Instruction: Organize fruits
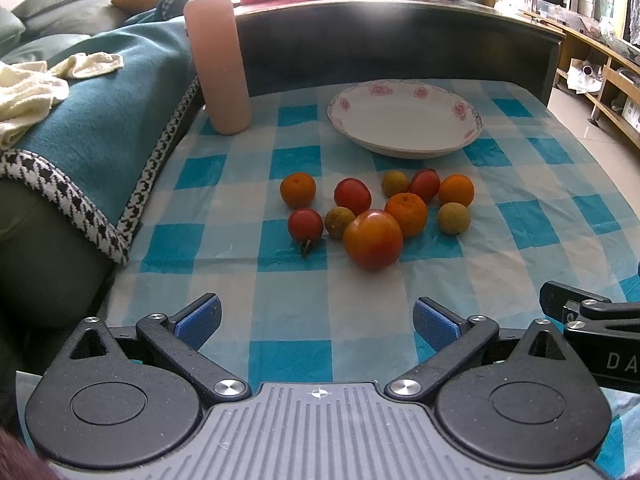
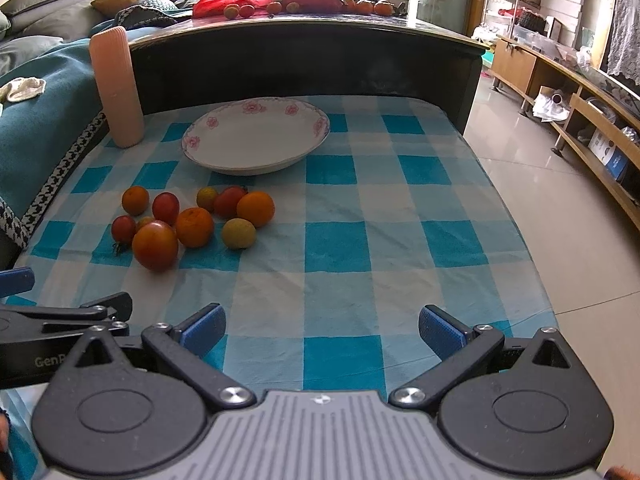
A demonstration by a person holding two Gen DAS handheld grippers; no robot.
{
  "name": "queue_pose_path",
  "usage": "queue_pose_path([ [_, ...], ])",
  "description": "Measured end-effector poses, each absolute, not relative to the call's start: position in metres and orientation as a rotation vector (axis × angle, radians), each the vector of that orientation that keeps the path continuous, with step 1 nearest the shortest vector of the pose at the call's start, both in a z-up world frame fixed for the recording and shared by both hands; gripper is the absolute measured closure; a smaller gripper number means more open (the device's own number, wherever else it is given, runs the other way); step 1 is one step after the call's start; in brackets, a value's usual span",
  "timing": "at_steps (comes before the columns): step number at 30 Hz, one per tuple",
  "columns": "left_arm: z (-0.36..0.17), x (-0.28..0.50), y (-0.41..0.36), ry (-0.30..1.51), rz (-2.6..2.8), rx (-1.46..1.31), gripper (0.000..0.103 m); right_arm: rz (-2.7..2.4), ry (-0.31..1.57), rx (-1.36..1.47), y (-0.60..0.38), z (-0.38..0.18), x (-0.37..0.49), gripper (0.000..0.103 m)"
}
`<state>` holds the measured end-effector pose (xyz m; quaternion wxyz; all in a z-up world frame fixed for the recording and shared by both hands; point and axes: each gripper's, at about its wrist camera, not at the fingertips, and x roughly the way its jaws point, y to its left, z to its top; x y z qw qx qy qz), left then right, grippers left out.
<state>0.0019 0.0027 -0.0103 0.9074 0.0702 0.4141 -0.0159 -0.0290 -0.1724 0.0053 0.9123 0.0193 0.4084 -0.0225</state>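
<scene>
While fruits (image 1: pixel 372 208) lie loose, plate (image 1: pixel 404 120) empty

Pink ribbed cylinder (image 1: pixel 218 64) upright on the checked tablecloth (image 1: pixel 304 320) — teal blanket (image 1: pixel 108 92) beside.

Blue-and-white checked tablecloth (image 1: pixel 304 280), white plate (image 1: pixel 404 120) with pink flowers, orange and red fruits (image 1: pixel 376 212)

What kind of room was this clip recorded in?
Most likely a home living room: a sofa with cushions and a teal throw, a low table under a checked tablecloth holding a floral plate, and low wooden shelving along the wall.
</scene>
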Motion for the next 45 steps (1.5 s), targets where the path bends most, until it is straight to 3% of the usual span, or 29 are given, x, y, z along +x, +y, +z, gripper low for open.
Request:
queue_pose_path([
  [35,-0.015,0.010,0.019,0.886,-0.016,0.098,0.000,0.068,0.872,0.084,-0.160,0.001,-0.009,0.000],
  [45,-0.016,0.029,0.024,0.905,-0.030,0.084,0.000,0.155,0.875,0.113,-0.159,0.003,0.017,0.012],
])
